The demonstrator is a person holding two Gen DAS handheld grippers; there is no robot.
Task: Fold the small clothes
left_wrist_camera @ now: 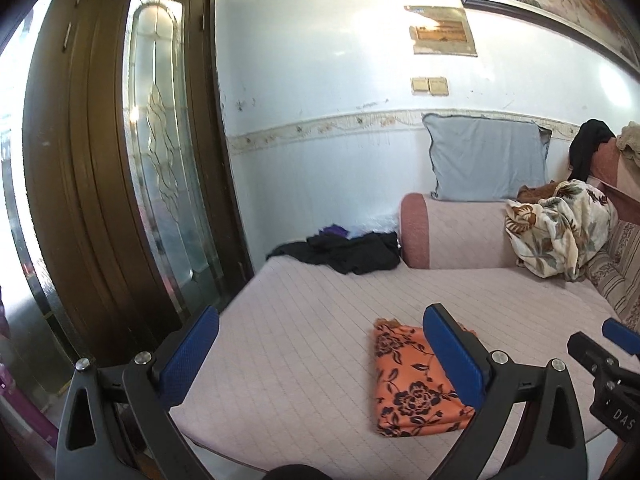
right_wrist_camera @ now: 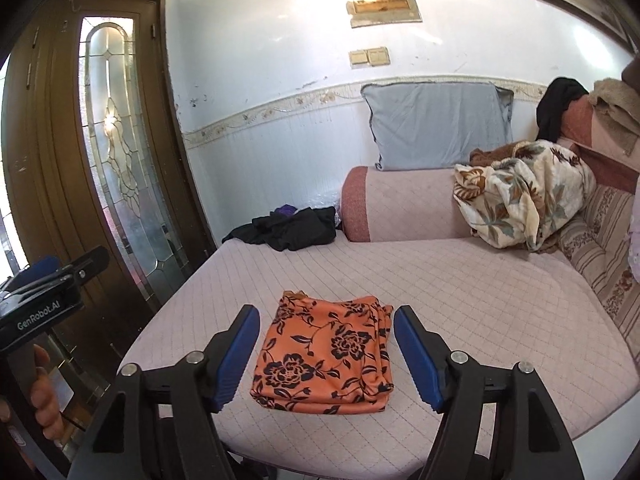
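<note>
The orange flowered cloth [right_wrist_camera: 324,354] lies folded on the sofa seat [right_wrist_camera: 460,280], at twelve o'clock between the released right hand-held gripper [right_wrist_camera: 326,354]; left hand-held gripper [left_wrist_camera: 320,356] released too; a careless grab could undo the folds.

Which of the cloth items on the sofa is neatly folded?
The orange flowered cloth, lying flat and squared just ahead of both open grippers. The black clothes sit in a crumpled heap.

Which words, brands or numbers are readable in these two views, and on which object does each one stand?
"GenRobot.AI": on the black body of the left gripper, in the right wrist view.
"DAS": on the body of the right gripper, cut off at the picture's edge.
Torn paper on the wall: print too blurred to read.
</note>
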